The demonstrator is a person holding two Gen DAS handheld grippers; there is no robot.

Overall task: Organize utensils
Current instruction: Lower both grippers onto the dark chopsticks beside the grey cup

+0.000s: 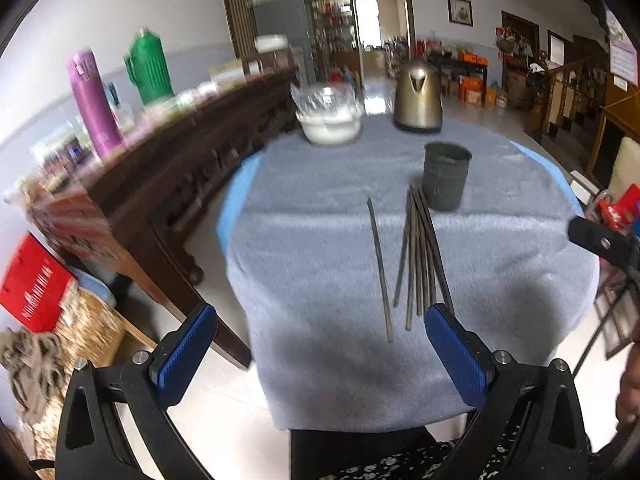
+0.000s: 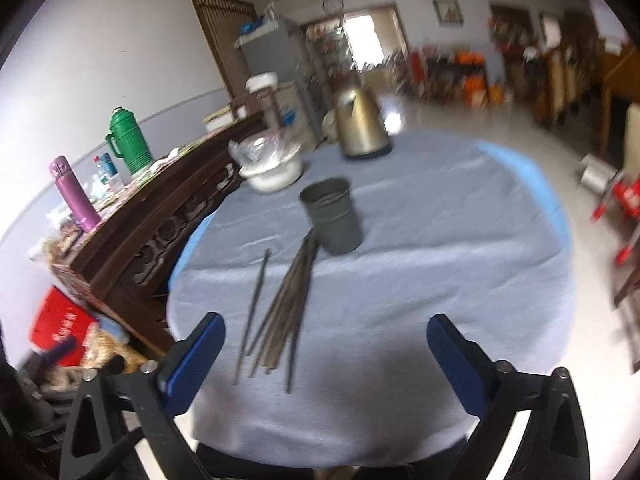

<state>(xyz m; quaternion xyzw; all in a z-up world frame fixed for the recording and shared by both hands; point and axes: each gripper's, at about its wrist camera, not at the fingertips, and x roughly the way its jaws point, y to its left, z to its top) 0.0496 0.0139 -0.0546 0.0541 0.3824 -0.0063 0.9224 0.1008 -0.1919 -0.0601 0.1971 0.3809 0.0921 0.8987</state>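
Surface (image 1: pixel 320 380) under grey cloth fills my view, round, with a gold kettle (image 1: pixel 418 98) and white bowl (image 1: pixel 330 128) at its far side. Nearer stands the grey cup (image 1: pixel 446 178), upright. Chopsticks (image 1: pixel 422 256) lie fanned just near of it, one chopstick (image 1: pixel 380 268) apart to their left. My left gripper (image 1: pixel 320 356) and right gripper (image 2: pixel 326 360) hover at the near edge, fingers spread wide, holding nothing.

Bright daylight from the far doorway (image 1: pixel 378 20), soft shadows, motion blur (right view worse), fisheye-bent dark edges
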